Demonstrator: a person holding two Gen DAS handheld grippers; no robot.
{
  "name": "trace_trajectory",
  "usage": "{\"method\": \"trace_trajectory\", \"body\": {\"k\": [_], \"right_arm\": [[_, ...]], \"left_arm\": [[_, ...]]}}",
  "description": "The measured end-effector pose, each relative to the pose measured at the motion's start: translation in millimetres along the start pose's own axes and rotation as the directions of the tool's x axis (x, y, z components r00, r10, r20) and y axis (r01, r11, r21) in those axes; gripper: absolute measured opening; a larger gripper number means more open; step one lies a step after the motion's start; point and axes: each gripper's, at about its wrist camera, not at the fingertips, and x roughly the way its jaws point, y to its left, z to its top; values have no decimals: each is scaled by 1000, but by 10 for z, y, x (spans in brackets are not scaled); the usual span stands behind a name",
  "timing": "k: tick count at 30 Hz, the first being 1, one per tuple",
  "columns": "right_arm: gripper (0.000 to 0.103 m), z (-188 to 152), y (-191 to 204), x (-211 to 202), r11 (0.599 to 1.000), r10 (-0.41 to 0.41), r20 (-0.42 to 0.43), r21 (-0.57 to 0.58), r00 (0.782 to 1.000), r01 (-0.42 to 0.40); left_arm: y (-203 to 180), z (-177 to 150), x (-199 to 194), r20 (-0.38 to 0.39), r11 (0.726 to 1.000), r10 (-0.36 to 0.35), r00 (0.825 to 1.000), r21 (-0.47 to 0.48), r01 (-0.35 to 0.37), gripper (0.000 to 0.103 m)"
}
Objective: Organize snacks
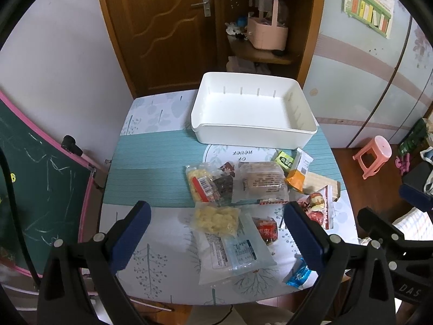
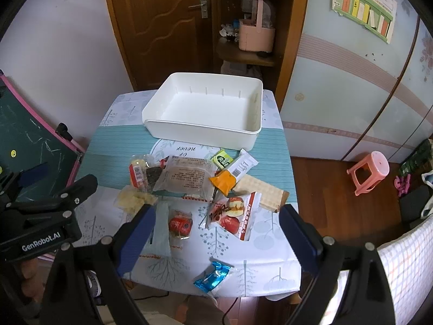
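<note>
A white bin [image 1: 254, 132] [image 2: 203, 132] stands empty at the far side of the small table. Several snack packets lie in front of it: a clear pack of yellow chips [image 1: 216, 220], a pale blue packet [image 1: 240, 252], a large bread pack [image 1: 261, 182] [image 2: 186, 180], a small red packet [image 2: 180, 224], a red-and-white packet [image 2: 236, 215], an orange packet [image 2: 224, 181] and a blue wrapper [image 2: 213, 275] near the front edge. My left gripper [image 1: 216, 233] is open above the chips pack. My right gripper [image 2: 219, 234] is open above the red packets. Both are empty.
The table [image 2: 270, 268] has a leaf-print cloth and a teal mat [image 1: 151, 162]. A chalkboard [image 1: 40, 184] stands to the left. A wooden door and shelf with a pink basket [image 1: 266, 31] are behind. A pink stool [image 2: 369, 173] stands on the floor at right.
</note>
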Motion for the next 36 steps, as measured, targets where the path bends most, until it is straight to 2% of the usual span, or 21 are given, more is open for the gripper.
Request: {"method": "trace_trajectory", "body": {"k": [16,36], "right_arm": [[93,-15,-2,-58,1000,8,20,7,1000,-8],[93,2,0,-90,1000,17,38,1,999,-17]], "left_arm": [[-86,32,-144,61,999,-19,998,48,16,98],[-86,33,-143,62,999,-26,998,42,23,98]]}}
